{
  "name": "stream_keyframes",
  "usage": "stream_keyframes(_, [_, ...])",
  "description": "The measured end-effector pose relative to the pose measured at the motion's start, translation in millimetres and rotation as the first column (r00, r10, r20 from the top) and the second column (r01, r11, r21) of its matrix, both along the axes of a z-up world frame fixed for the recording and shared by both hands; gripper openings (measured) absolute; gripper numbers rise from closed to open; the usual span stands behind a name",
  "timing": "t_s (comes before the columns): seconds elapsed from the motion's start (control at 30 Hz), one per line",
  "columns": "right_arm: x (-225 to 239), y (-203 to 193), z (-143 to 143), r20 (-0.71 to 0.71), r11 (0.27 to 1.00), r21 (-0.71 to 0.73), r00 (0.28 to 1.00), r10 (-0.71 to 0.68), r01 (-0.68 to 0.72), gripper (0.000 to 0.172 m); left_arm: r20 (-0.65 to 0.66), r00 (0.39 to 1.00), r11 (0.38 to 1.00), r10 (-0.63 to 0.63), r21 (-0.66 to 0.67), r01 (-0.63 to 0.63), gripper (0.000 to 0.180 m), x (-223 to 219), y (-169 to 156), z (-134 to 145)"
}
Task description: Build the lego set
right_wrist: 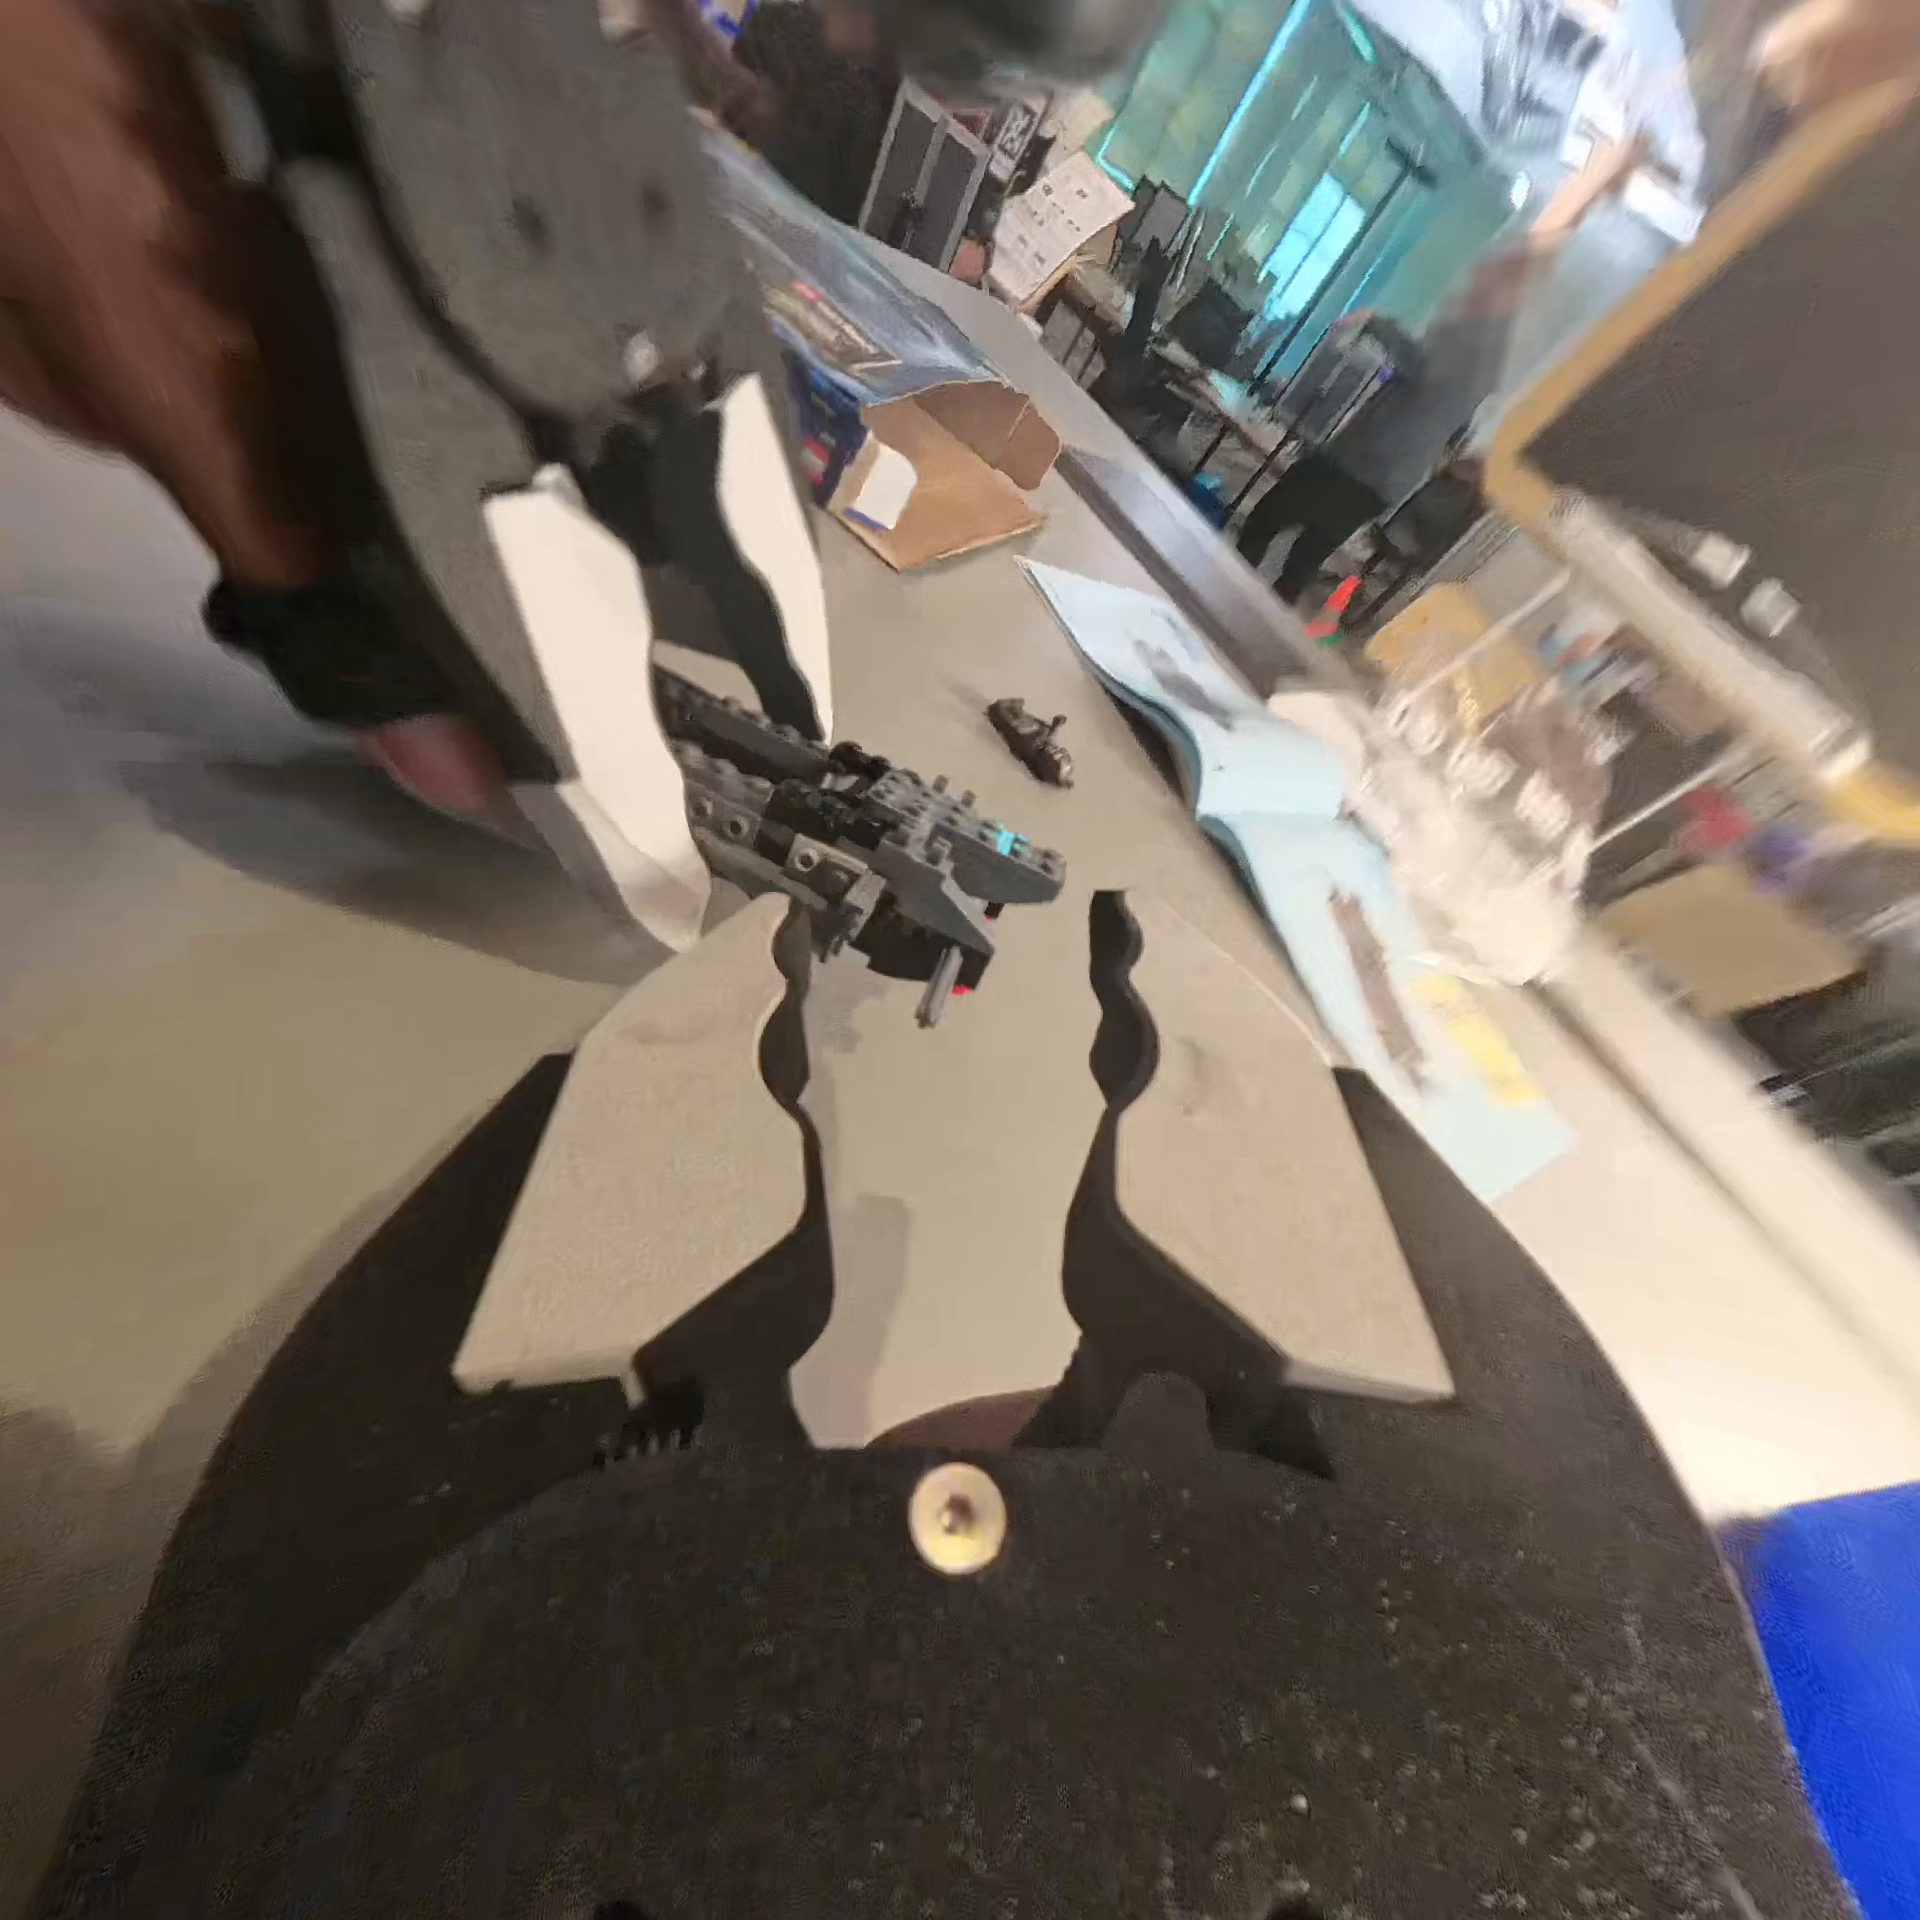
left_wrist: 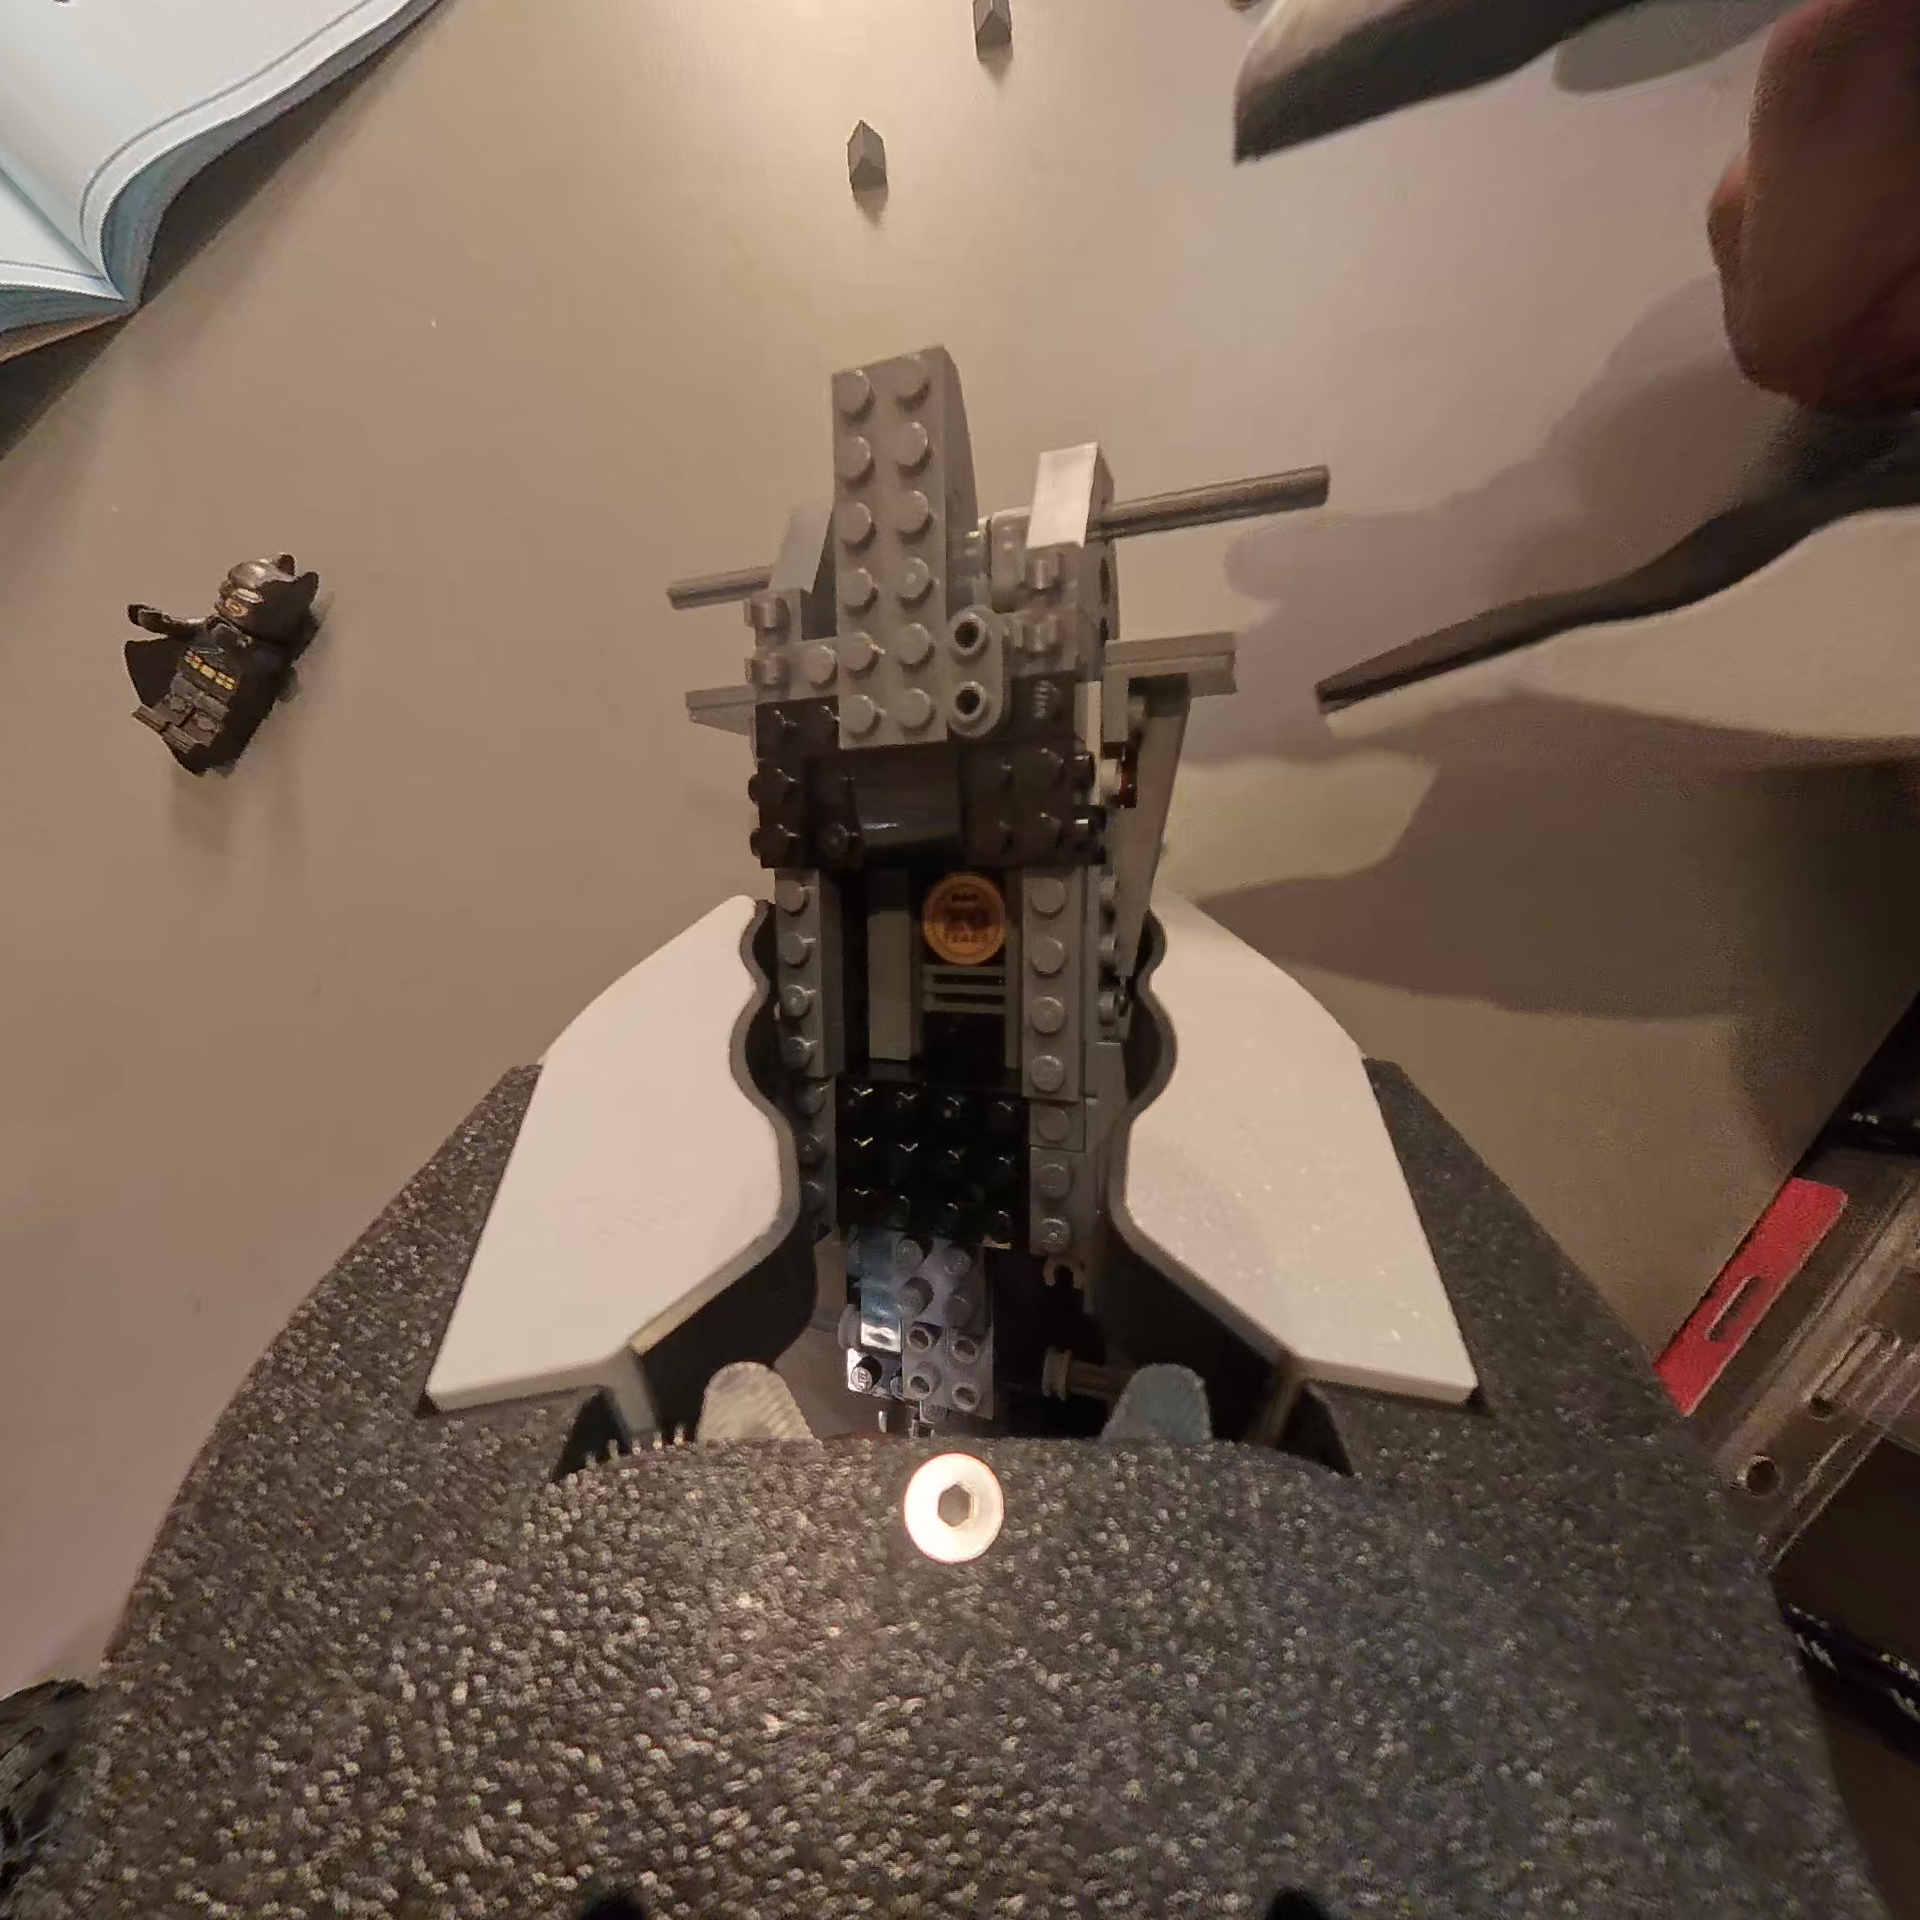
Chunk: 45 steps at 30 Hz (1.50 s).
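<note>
1. My left hand-held gripper (left_wrist: 956, 935) clenches the grey-and-black brick model (left_wrist: 935, 831) at frame centre, above the counter (left_wrist: 468, 520).
2. My right hand-held gripper (right_wrist: 940, 914) gapes, released, just short of the model's tip.
3. Bare counter lies between the minifigure (left_wrist: 213, 665), middle left, and the booklet (left_wrist: 125, 135), cut off upper left.
4. The background is blurred.

Both grippers share one build: a black, grainy, rounded body, a single silver hex screw (left_wrist: 953, 1508) at its centre, and two white fingers (right_wrist: 634, 1174) with black wavy inner edges. A black strap (right_wrist: 312, 644) wraps the hand (right_wrist: 125, 312) at ten o'clock in the right wrist view.
</note>
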State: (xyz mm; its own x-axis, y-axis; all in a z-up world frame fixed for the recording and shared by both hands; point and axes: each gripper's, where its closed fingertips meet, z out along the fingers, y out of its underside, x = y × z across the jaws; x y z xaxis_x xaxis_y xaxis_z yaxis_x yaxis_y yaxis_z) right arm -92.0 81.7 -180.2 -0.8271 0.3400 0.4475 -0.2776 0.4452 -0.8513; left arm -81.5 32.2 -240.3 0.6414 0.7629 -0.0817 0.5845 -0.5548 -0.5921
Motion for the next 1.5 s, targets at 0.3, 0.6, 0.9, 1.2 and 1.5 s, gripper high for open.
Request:
stream_keyframes(0.3, [0.6,2.9,-7.7,0.83,0.967,-0.232,0.539,0.143,0.101,0.07,-0.17,0.979,0.973,-0.117,-0.219,0.078,0.065,-4.7,-0.1,11.8])
stream_keyframes(0.6, [9.6,-9.9,-12.9,0.924,0.953,-0.262,0.324,0.203,0.15,0.064,-0.286,0.933,0.923,-0.218,-0.37,0.102,0.064,-5.1,4.6,27.6])
stream_keyframes(0.9, [4.1,-8.0,-2.1,0.921,0.932,-0.306,0.307,0.239,0.193,0.051,-0.369,0.901,0.904,-0.229,-0.424,0.056,0.064,-9.1,2.0,39.0])
stream_keyframes(1.2, [1.9,-8.5,0.3,0.921,0.923,-0.315,0.306,0.241,0.221,0.048,-0.423,0.876,0.899,-0.234,-0.436,0.029,0.064,-9.9,3.5,46.2])
stream_keyframes(1.5, [1.6,-7.7,11.7,0.89,0.898,-0.379,0.353,0.288,0.224,0.045,-0.48,0.843,0.903,-0.241,-0.429,0.014,0.064,-10.1,5.9,58.9])
